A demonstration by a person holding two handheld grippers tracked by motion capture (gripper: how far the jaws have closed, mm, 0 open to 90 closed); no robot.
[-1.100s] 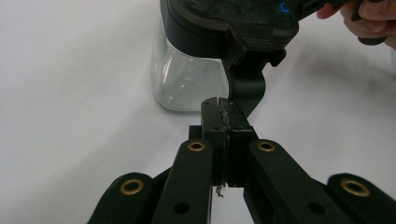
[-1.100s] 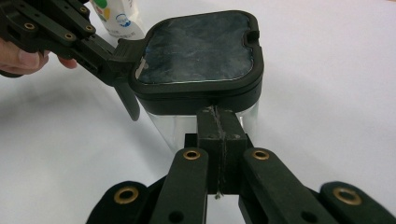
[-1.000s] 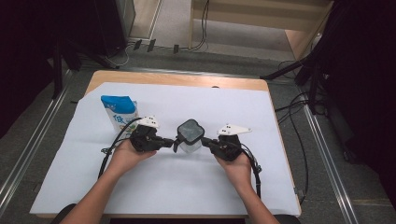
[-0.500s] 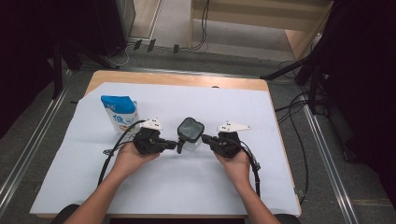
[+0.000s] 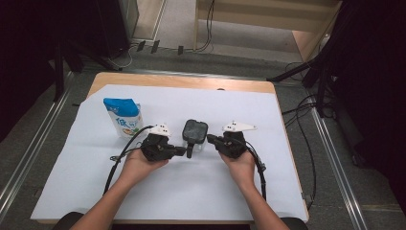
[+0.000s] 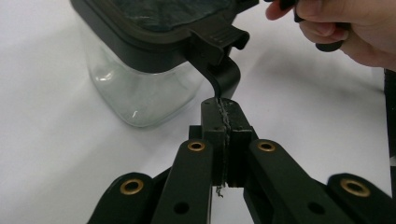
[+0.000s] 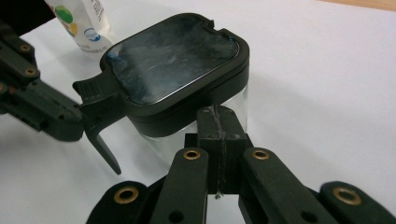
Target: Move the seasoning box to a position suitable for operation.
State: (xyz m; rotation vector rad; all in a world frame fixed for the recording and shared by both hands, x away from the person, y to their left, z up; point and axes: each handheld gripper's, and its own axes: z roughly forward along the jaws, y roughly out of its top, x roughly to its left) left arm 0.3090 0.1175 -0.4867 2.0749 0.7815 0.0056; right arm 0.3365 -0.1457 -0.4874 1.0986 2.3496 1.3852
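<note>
A clear glass container [image 5: 195, 135] with a black lid [image 7: 173, 56] stands mid-table on the white sheet. One lid latch [image 6: 223, 74] is swung out and hangs down on the container's left side. My left gripper [image 5: 183, 151] is shut, and its tips [image 6: 223, 109] touch the lower end of that latch. From the opposite side my right gripper [image 5: 209, 139] is also shut, its tips [image 7: 223, 119] resting against the container's wall just under the lid rim. Nothing is between either pair of jaws.
A blue and white pouch [image 5: 123, 117] stands upright to the left of the container, behind my left gripper. The white sheet [image 5: 287, 182] covers most of the wooden table [image 5: 182, 81]. Cables trail from both grippers towards the front edge.
My left gripper has edged slightly right, closer to the container's latch. The container and my right gripper stay where they were.
</note>
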